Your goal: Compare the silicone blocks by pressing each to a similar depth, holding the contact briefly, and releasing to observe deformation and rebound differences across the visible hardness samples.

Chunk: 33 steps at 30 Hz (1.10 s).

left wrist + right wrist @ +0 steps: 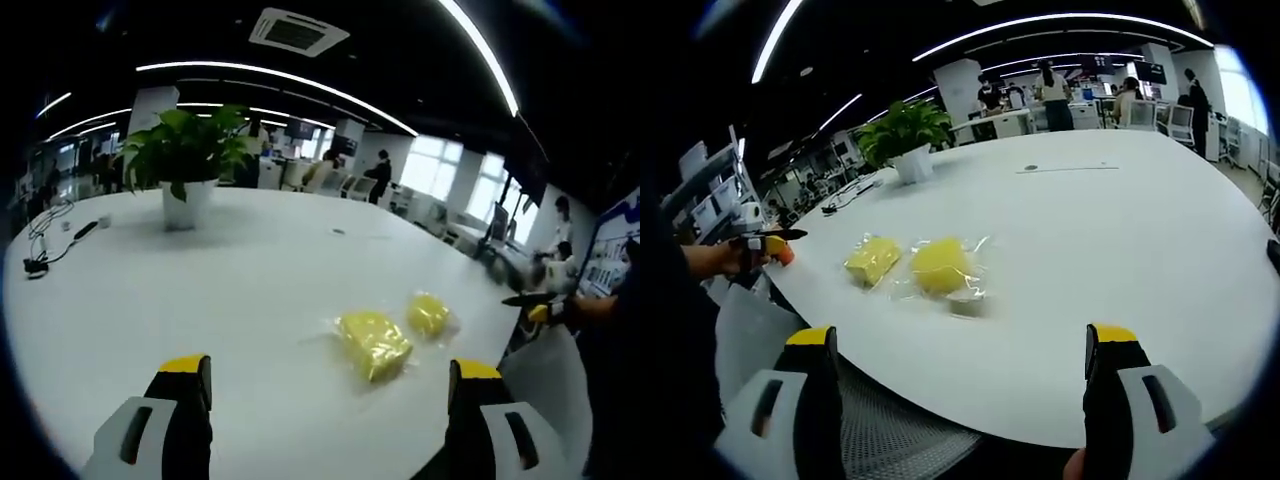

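Left gripper (330, 385): jaws spread wide, nothing between them, hanging over the white surface (200, 290) short of the blocks. Right gripper (960, 360): jaws also spread wide and empty, sitting off the surface's near edge, with a grey mesh chair back (890, 435) under it.

Blocks: 2, both yellow, each in a clear plastic bag, lying side by side near the surface's edge on the person's side.
- Block A (372, 343) / (872, 259): squarish. Closest to the left gripper.
- Block B (428, 313) / (940, 266): rounder. Just beside A, bags touching or nearly so; can't tell which.

Neither gripper touches a block. No dents visible on either one.

In the left gripper view the right gripper comes in from the right, past the surface's edge, orange-tipped, with a sleeve behind it. In the right gripper view the left gripper comes in from the left the same way, held in a hand (735, 255).

Around:
- 1 potted plant (185, 160) / (905, 135) in a white pot, well apart from the blocks, toward the far side of the surface.
- Black cables (45, 245) at the far-left edge in the left gripper view.
- Small flat items (1065, 168) mid-surface, too small to identify.
- Several people (381, 175) standing in the background, among desks and chairs.

Path from each gripper to the blocks is bare surface.
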Each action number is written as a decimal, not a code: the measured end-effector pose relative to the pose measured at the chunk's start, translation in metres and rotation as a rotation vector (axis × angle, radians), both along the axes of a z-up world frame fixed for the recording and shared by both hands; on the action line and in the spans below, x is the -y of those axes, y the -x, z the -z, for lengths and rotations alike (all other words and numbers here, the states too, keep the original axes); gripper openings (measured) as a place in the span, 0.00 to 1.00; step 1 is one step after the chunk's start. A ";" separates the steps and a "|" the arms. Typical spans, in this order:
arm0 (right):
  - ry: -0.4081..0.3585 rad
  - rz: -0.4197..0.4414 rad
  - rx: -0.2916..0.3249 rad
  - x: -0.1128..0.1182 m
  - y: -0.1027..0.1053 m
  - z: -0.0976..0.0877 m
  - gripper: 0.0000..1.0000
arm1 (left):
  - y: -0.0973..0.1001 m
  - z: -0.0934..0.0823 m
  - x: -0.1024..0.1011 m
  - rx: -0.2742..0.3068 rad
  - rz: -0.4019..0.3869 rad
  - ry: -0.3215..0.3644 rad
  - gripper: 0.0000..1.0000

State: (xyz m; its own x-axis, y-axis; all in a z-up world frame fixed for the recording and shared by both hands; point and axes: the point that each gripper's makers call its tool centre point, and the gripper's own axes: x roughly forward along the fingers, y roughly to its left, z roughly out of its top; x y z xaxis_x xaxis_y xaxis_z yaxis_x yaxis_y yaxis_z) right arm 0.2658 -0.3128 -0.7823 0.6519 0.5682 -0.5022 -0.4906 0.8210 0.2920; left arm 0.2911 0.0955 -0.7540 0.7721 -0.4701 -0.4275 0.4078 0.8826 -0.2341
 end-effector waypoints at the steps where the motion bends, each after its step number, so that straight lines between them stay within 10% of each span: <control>1: 0.008 -0.012 0.000 -0.002 0.001 0.000 0.96 | -0.001 0.000 0.000 0.008 0.003 -0.005 1.00; 20: 0.039 -0.056 0.004 -0.005 -0.007 -0.004 0.96 | -0.006 -0.002 -0.005 -0.017 -0.013 0.021 1.00; 33: 0.011 0.009 0.143 0.000 -0.029 -0.023 0.96 | -0.005 0.000 -0.006 -0.030 0.023 0.000 1.00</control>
